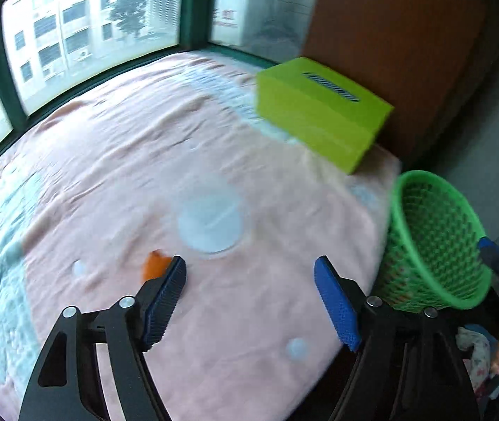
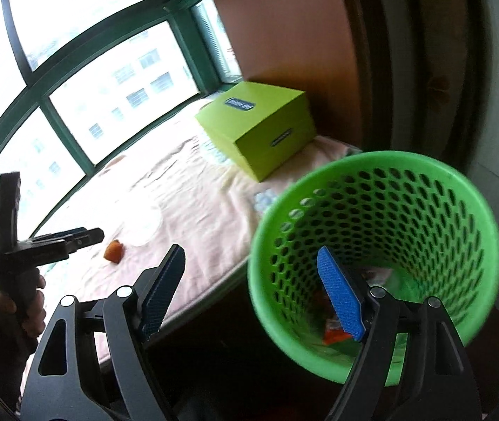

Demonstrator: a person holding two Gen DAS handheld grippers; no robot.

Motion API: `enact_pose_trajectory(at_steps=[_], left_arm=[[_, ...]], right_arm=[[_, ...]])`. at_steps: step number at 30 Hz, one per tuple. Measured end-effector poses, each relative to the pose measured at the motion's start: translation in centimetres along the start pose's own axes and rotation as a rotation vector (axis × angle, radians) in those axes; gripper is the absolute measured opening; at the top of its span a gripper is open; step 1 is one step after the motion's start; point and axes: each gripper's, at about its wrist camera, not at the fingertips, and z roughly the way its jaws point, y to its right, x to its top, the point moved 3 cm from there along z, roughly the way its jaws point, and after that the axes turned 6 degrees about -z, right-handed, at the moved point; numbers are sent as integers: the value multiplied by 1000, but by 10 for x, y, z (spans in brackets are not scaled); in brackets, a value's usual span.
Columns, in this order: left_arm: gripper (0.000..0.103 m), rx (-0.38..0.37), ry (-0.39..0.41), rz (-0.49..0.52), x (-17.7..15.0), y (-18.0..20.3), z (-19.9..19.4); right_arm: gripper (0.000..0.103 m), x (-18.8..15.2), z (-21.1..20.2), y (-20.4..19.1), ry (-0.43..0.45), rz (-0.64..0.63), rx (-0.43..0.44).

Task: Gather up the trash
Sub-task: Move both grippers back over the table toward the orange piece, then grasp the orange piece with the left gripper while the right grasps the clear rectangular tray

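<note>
left claw (image 1: 249, 301) is spread wide and empty above the pink bedspread (image 1: 116, 161), just short of the orange scrap (image 1: 154, 266). right claw (image 2: 251, 293) is likewise open and empty, at the rim of the green basket (image 2: 459, 210). we judge the task partly done: wrappers (image 2: 335, 333) lie in the basket, the scrap remains on the bed.

Daylight from window (image 2: 74, 70), overexposed in right view; motion blur throughout; strong fisheye bending, dark vignetted corners.
</note>
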Motion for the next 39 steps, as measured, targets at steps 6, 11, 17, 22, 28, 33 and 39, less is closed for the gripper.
enact_pose_trajectory(at_steps=[6, 11, 17, 22, 28, 33, 39], left_arm=[[59, 47, -26, -8, -11, -33, 18], [52, 63, -56, -24, -17, -50, 35], [44, 73, -73, -45, -17, -62, 51], [35, 71, -76, -60, -18, -69, 57], [18, 62, -62, -68, -19, -74, 54], [18, 42, -67, -96, -20, -81, 54], [26, 31, -70, -88, -21, -78, 55]], right_arm=[[77, 5, 15, -17, -20, -29, 23], [78, 8, 27, -28, -37, -53, 37], [78, 11, 42, -43, -62, -83, 51], [78, 16, 56, -58, -84, -124, 65], [78, 25, 84, -84, -119, -184, 103], [78, 35, 110, -113, -142, -268, 134], [78, 43, 135, -140, -160, -345, 164]])
